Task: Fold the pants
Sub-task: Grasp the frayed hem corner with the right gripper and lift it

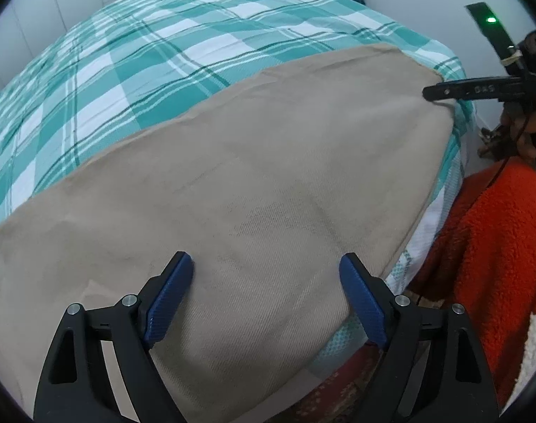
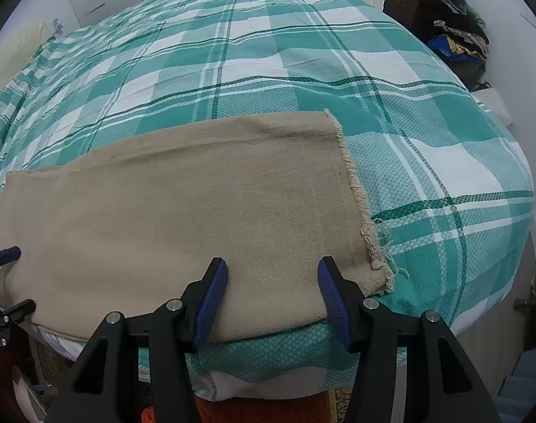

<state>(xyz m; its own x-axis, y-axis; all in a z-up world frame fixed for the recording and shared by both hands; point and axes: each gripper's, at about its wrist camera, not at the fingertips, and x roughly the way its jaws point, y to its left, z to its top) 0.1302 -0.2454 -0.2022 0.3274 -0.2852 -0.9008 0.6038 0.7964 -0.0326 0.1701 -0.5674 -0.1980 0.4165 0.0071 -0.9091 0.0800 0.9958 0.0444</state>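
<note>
Beige pants (image 2: 183, 197) are laid flat on the plaid bed (image 2: 303, 70); left gripper (image 1: 266, 275) and right gripper (image 2: 272, 282) fingers are spread above the near edge, nothing pinched; white walls beyond.

left wrist cam: close, steep-down over pants (image 1: 254, 183) | right wrist cam: same tilt, frayed end | shared: pants, plaid bedspread (image 2: 303, 70)

My right gripper (image 2: 272, 275) hangs over the near edge of the bed (image 2: 426, 134), its blue pads apart with the tan pants (image 2: 169, 204) lying between them; I cannot tell whether the pads touch the cloth. The pants lie flat on the green and white checked bedspread (image 2: 268, 63), their frayed hem (image 2: 359, 204) to my right. At the far left edge my left gripper (image 2: 5, 257) pokes in beside the cloth. Clothes (image 2: 455, 28) are piled by the wall.
</note>
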